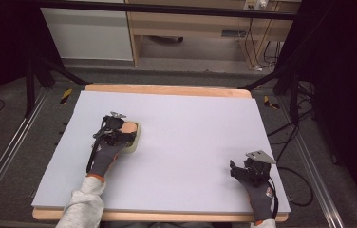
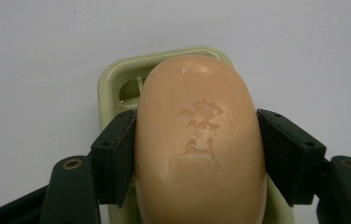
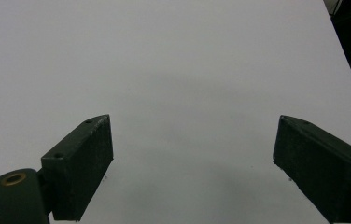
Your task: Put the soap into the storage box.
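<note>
Overall light: even, from overhead; white table sheet (image 1: 191, 142) bright, room around it dim, side curtains near black.
High view: soft, low detail; no motion blur; hands and grippers read dark against the sheet.
Left gripper view: bar of soap (image 2: 199, 144) well lit and sharp, embossed mark legible; small specular glints near its top edge; glare line on soap dish (image 2: 117, 79) rim.
Right gripper view: broad, soft shadow on the sheet between the jaws; jaws slightly soft in focus; upper right corner falls off to dark.
Edge distortion: none evident.
</note>
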{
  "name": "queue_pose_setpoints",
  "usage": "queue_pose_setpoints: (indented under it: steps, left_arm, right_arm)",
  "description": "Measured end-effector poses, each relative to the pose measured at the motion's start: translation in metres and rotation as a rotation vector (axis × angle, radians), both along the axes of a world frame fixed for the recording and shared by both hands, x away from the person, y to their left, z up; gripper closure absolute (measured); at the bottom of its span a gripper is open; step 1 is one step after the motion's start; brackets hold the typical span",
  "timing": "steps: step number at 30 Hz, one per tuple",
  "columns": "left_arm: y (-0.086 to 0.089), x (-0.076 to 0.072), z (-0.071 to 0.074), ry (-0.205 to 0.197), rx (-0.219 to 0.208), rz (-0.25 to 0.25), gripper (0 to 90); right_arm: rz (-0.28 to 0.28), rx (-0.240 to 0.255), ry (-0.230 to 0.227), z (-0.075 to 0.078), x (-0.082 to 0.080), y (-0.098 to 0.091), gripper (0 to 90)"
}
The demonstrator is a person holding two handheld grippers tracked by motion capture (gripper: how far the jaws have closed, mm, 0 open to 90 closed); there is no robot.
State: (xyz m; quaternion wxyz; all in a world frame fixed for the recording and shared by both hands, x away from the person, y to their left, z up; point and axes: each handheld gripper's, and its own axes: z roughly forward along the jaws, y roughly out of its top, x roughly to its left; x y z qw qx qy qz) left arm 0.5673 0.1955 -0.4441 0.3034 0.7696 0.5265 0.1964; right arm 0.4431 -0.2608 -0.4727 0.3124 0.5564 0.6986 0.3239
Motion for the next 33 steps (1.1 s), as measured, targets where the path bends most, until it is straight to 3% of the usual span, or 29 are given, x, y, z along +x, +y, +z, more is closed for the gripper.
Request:
queue_pose_setpoints:
  steps: [15,26,33]
  left_arm:
    - [0.0018,0.0004,-0.0027,0.009,-0.001,0.007,31.5]
    - [0.0049,0.0016,-0.0031,0.026,-0.039,0.004,30.9]
    - [0.0064,-0.0024,0.0063,-0.012,-0.038,0.010,28.7]
  right_arm:
    - [0.000,-0.002,0.000,-0.0001,0.0001,-0.0001,12.0]
    - [-0.002,-0.004,0.001,-0.0002,0.0000,0.0000,11.6]
    - [-0.003,-0.003,0.000,-0.0002,-0.0001,-0.0001,11.6]
